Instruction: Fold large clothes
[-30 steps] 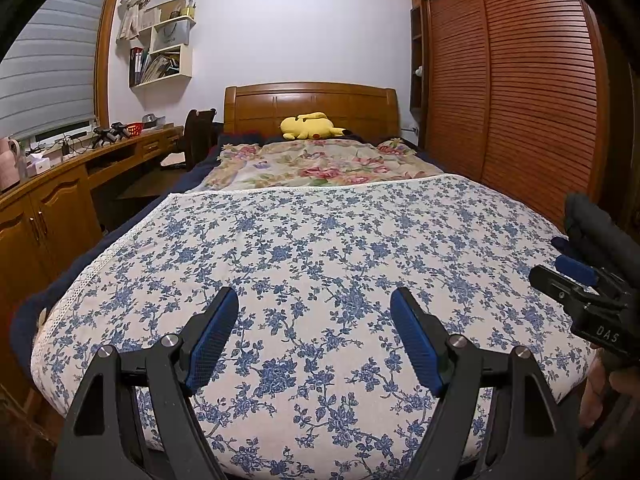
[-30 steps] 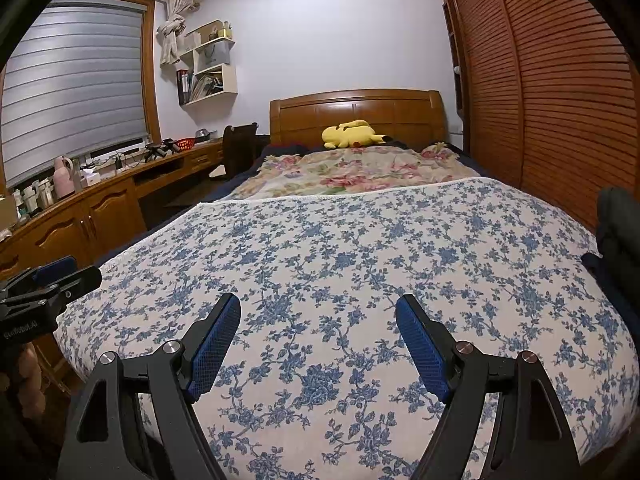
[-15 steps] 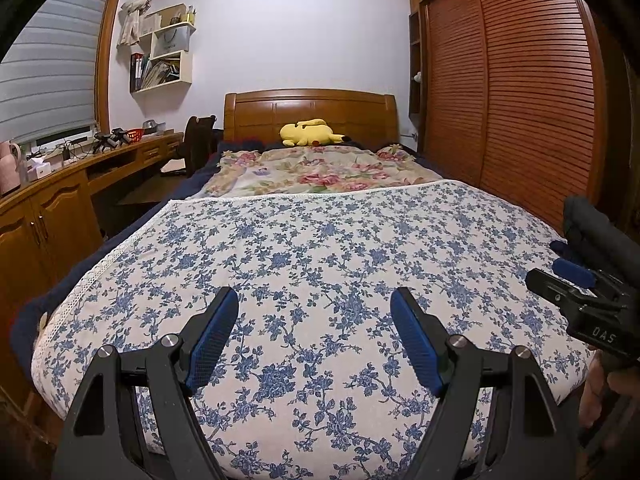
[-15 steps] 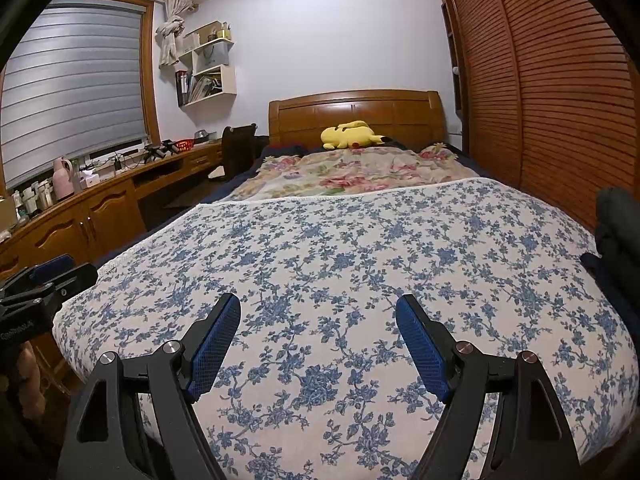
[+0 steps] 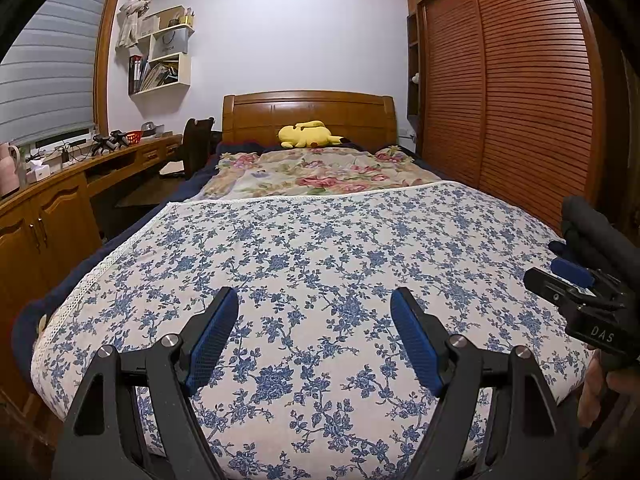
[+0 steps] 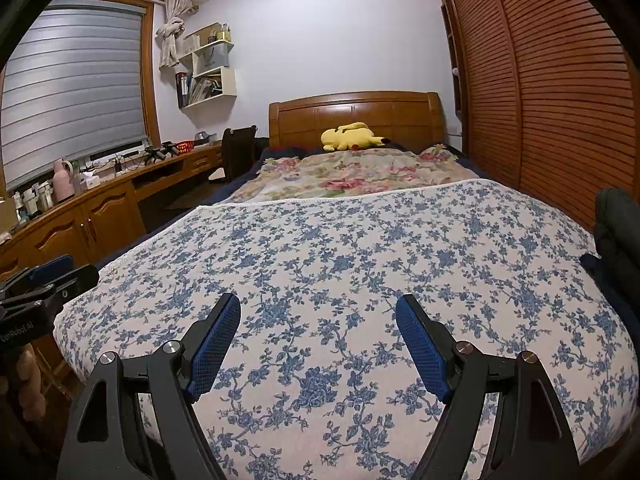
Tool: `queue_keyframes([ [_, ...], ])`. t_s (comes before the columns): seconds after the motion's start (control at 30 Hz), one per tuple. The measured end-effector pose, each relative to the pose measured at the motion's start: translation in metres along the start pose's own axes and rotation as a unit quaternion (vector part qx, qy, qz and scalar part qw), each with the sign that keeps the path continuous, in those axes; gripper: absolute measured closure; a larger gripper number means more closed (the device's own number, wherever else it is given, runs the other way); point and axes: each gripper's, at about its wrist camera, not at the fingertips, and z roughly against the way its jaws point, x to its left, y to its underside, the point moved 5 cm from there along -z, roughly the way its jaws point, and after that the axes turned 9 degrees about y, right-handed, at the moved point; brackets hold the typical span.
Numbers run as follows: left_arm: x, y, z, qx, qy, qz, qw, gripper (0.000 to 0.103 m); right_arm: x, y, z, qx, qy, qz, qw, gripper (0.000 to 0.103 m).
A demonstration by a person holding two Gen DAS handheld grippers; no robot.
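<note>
Blue-flowered sheet (image 5: 320,264) spread flat beneath both parted grippers

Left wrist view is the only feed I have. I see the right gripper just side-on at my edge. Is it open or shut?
Observer: Open. In its own camera the right gripper has both blue pads spread wide above the floral bedspread, with nothing between them.
Operator: Is it touching any clothing?
Observer: No. A dark bundle sits at the bed's right edge, apart from its fingers.
Operator: Anything on the desk I'm missing?
Observer: A few white bottles stand at the near end of the desk, beside a pink jug.
</note>
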Motion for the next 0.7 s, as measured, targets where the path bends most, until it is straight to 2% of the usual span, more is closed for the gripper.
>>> queue_keyframes([
  [0.7,-0.0030,-0.0035,0.0023,-0.003,0.005,-0.002,1.0000,0.024,-0.0003,0.0010,0.0008,-0.003,-0.002,-0.003,1.000,0.022],
])
